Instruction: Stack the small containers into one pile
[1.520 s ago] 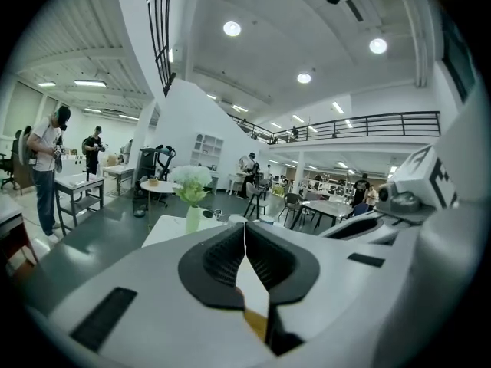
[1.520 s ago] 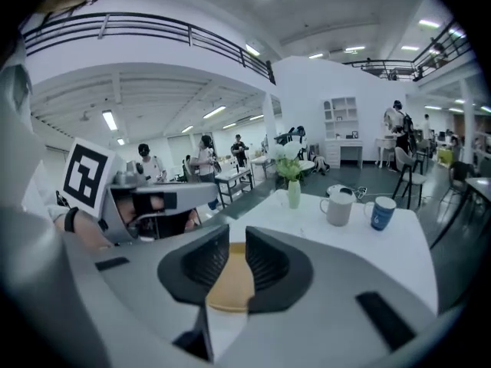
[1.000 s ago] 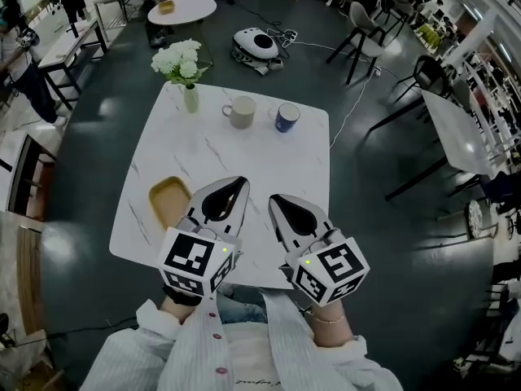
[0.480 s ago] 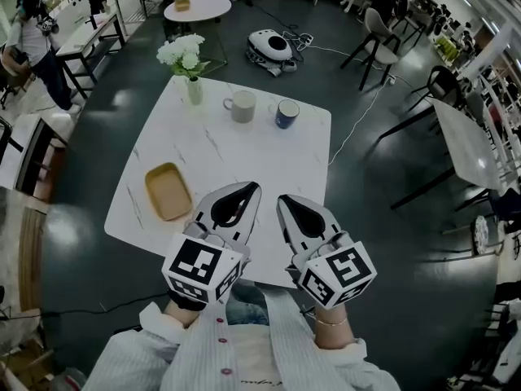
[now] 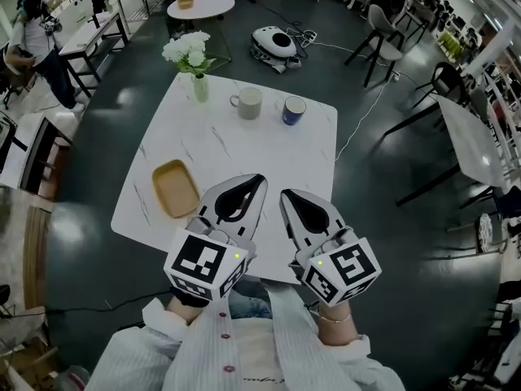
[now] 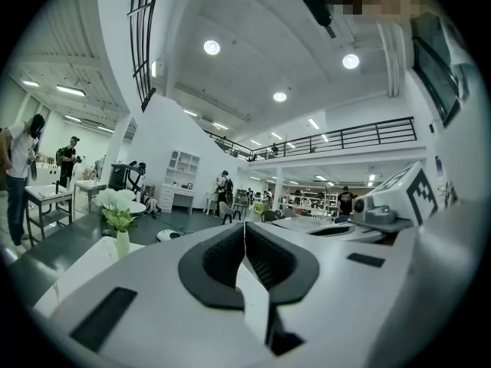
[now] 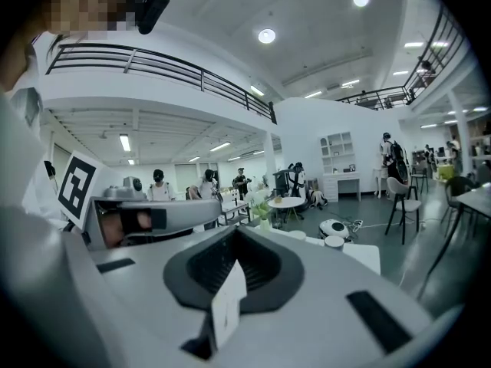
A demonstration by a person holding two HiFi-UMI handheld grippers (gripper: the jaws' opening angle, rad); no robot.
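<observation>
At the near edge of the scene, a person in a pale striped shirt [image 5: 244, 357] holds both tools side by side over the near edge of the white marble-patterned square table [image 5: 224, 149]. The left gripper [image 5: 255, 183] has its jaws pressed together with nothing between them. The right gripper [image 5: 287, 197], just beside it on the right, is closed in the same way and also has hold of nothing. Both point away from the person, raised above the tabletop.

To the left of the left gripper, a shallow tan rectangular plastic container [image 5: 175, 188] lies flat on the table near its left edge, apart from both tools. Across the table at the far side stand a beige ceramic mug [image 5: 249, 103] and, just right of it, a dark blue ceramic mug [image 5: 293, 110], both upright and not touching. At the far left corner stands a slim pale green vase of white flowers [image 5: 195, 63].

Beyond the table, a white rounded machine [image 5: 275, 41] sits on the dark floor [image 5: 391, 243], with a round white table [image 5: 200, 6] farther left.
</observation>
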